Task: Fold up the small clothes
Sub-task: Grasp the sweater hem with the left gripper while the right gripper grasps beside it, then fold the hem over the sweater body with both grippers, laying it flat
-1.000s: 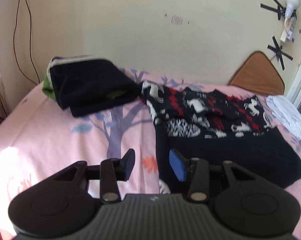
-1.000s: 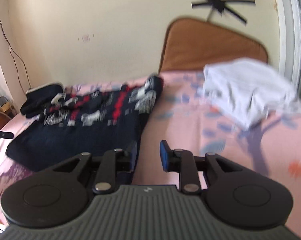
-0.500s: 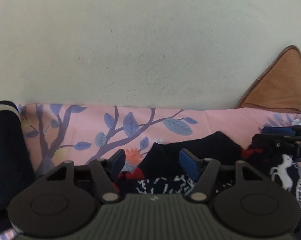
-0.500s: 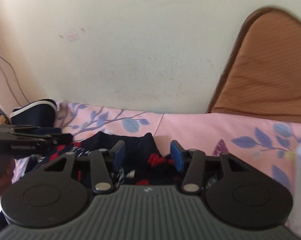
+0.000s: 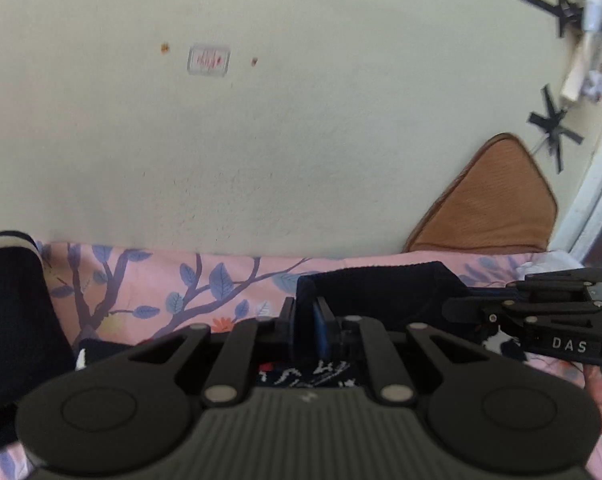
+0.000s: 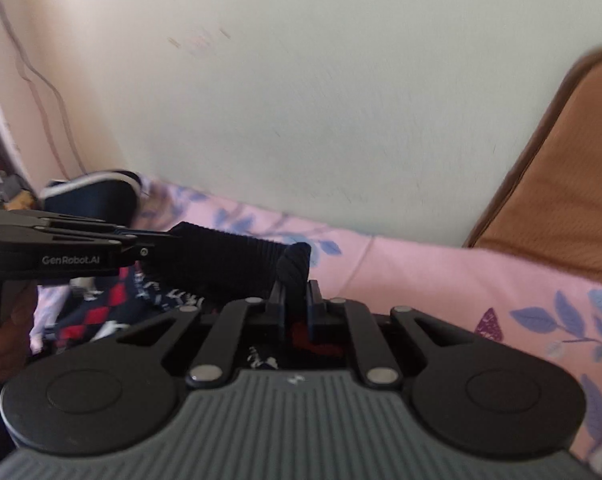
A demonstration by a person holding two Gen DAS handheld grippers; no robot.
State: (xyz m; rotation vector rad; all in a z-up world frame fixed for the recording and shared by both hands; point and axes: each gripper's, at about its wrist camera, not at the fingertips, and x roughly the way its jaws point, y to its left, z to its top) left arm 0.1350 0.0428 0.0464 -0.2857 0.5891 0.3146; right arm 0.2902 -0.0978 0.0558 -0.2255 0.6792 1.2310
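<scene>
The left gripper point(image 5: 306, 328) is clamped on the dark ribbed edge of the sweater point(image 5: 381, 284), and the right gripper point(image 6: 297, 308) pinches the same edge at its other corner, cloth bunched between its fingers point(image 6: 313, 304). Both hold the hem just clear of the bed point(image 6: 421, 272), with the patterned part of the sweater lying below and between them on the pink sheet. Beyond it, a folded dark garment point(image 5: 9, 300) sits at the left by the wall point(image 5: 301, 140), and a brown headboard point(image 5: 493, 200) stands at the right. The step looks like the start of a fold: two corners gripped. Next, both hands likely need to carry the hem together over the body, keeping it taut and level so the fold lands square.
</scene>
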